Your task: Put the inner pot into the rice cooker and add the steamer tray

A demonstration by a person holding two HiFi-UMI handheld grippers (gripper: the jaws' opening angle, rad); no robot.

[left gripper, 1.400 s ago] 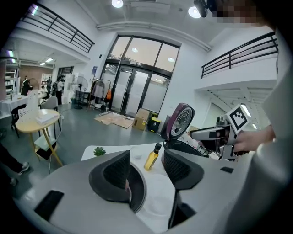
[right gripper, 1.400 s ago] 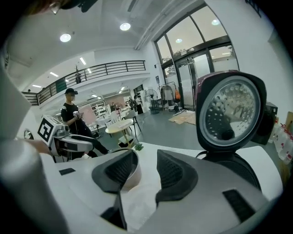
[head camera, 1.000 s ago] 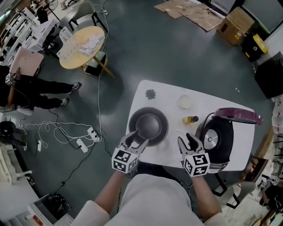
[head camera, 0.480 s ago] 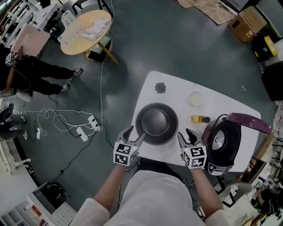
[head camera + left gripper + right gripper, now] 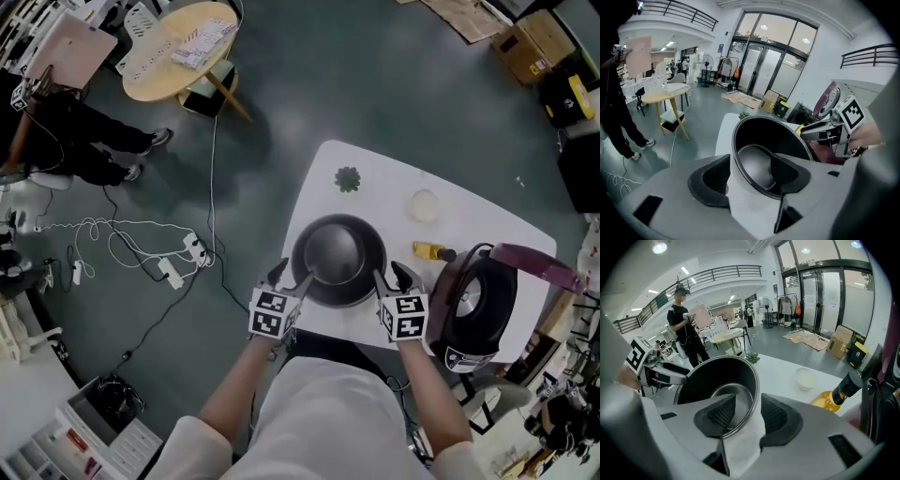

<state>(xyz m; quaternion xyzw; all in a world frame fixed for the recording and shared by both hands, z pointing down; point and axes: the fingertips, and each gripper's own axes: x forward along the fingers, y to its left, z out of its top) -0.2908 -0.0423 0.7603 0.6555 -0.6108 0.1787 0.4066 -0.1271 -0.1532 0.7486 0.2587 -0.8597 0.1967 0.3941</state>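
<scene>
We see the left tongs (image 5: 750, 171) w/ jaws wide apart, and they've just been opening further. The near rim of the inner pot (image 5: 337, 253) sits btwn them: one pad outside the wall, the other inside the bowl. The outer pad is right by the wall, but neither pad presses, so no grip.

The right tongs (image 5: 743, 416) are the same: jaws wide, straddling the pot's rim on the opposite side, one pad inside and one outside, w/ a gap showing on each side. Nothing held.

From the head view, both tongs come at the pot from the table's near edge, one per side. The pot stands upright and empty on the white table (image 5: 375, 183), not in the rice cooker (image 5: 473, 305), which is just beside it to the right w/ its lid (image 5: 534, 262) up. A yellow bottle (image 5: 431, 250) lies btwn pot and cooker at the back. Farther back are a small white dish (image 5: 424, 203) and a little green plant (image 5: 348, 178).
</scene>
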